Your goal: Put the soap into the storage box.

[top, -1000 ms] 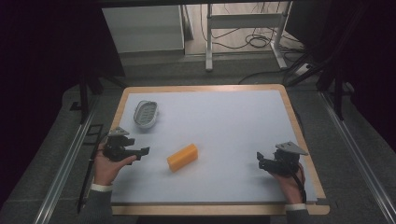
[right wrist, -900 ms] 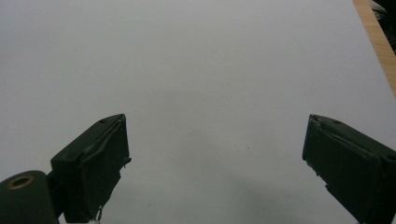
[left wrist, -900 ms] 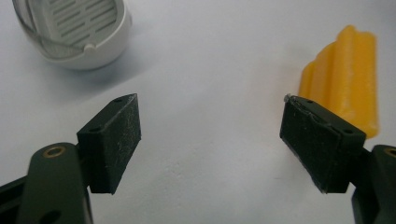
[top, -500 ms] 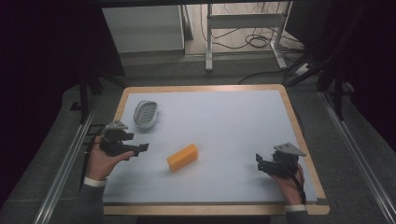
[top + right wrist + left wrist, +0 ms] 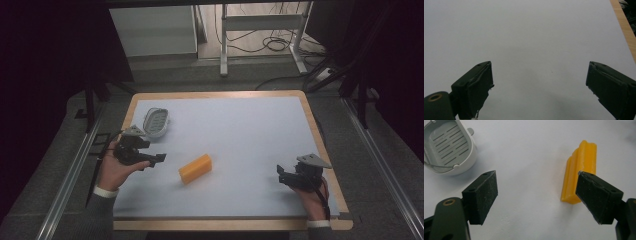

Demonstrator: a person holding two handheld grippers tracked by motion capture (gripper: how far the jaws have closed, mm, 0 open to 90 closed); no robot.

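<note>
The left gripper point(image 5: 159, 159) hung low at the left of the high view, jaws spread wide with nothing between them, nose pointed toward the yellow block point(image 5: 195, 168) lying flat on the white mat point(image 5: 240, 135) a little left of centre. In the left gripper view that block point(image 5: 579, 171) sat in the upper right, its near end tucked behind the right-hand jaw, so the line-up was off: the block lay to one side of the gap, not inside it. The grey basket point(image 5: 447, 147) showed in the upper left corner there, and in the high view it point(image 5: 156, 121) rested near the mat's top left, just beyond the left gripper.

My read: this was the approach for a pick of the block. To do it well, the hand wanted to swing right until the block sat square in the middle of the gap, jaws crossing its narrow width rather than its length, then come down close to the mat before closing. Closing from this offset risked shoving the block sideways.

Over at lower right of the high view, the right gripper point(image 5: 284, 176) idled, well apart from everything. Its own view showed both jaws wide apart over bare mat point(image 5: 536, 45), with the wooden table edge point(image 5: 624, 27) at upper right.
</note>
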